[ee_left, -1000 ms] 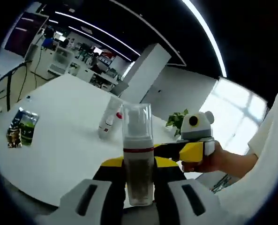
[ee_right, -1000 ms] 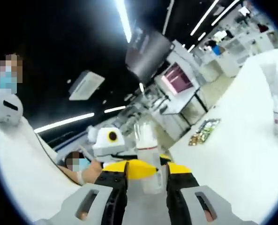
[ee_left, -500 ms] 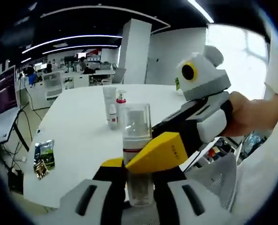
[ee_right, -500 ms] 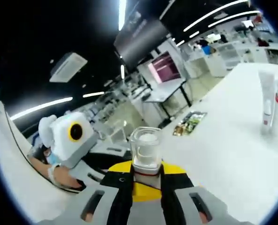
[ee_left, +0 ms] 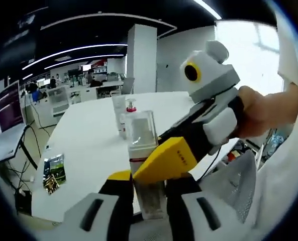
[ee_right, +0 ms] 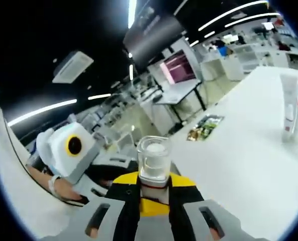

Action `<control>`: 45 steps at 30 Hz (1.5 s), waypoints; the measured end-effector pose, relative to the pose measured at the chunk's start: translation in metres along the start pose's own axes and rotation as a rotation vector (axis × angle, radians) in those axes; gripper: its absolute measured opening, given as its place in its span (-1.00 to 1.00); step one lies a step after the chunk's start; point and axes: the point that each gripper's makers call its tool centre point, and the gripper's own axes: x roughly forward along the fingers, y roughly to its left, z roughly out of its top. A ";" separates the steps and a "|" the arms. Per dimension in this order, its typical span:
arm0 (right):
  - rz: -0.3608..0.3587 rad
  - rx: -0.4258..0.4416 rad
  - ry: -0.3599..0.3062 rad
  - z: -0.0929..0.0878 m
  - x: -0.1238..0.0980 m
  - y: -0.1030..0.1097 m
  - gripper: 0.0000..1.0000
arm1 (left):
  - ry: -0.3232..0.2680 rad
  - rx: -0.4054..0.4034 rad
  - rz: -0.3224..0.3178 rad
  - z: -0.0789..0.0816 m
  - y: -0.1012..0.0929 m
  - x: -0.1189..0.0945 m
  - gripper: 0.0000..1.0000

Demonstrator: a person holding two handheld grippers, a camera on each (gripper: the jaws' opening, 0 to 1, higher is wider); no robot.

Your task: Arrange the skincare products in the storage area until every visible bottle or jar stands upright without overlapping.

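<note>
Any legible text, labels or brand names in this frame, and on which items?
None can be read.
Pump bottle held in both tongs: no legible label.
Yellow tip of the right tongs: faint marks, too blurred.
Tube and small bottle on the table: print too small.
Packet: printing blurred.

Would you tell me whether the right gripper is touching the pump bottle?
Touching: in the left gripper view, the right gripper closes its yellow jaws on the pump bottle.

An open office with a dark ceiling and long strip lights [ee_left: 83, 49]. A white pillar [ee_left: 141, 60] stands behind the white tabletop [ee_left: 88, 145]; a bright window [ee_left: 244, 55] glows beside it.
</note>
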 end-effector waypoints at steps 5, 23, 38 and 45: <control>-0.034 0.000 -0.002 0.010 0.001 -0.001 -0.69 | 0.043 0.049 0.003 -0.011 0.010 -0.005 -0.48; -0.354 -0.019 -0.100 0.050 -0.051 -0.074 -0.69 | 0.132 0.264 0.052 -0.034 0.094 0.002 -0.04; -0.602 -0.039 -0.122 0.047 -0.059 -0.146 -0.69 | 0.348 0.338 0.111 -0.083 0.128 0.039 -0.12; -0.759 -0.036 -0.123 0.049 -0.059 -0.196 -0.69 | 0.348 0.297 0.096 -0.086 0.129 0.037 -0.30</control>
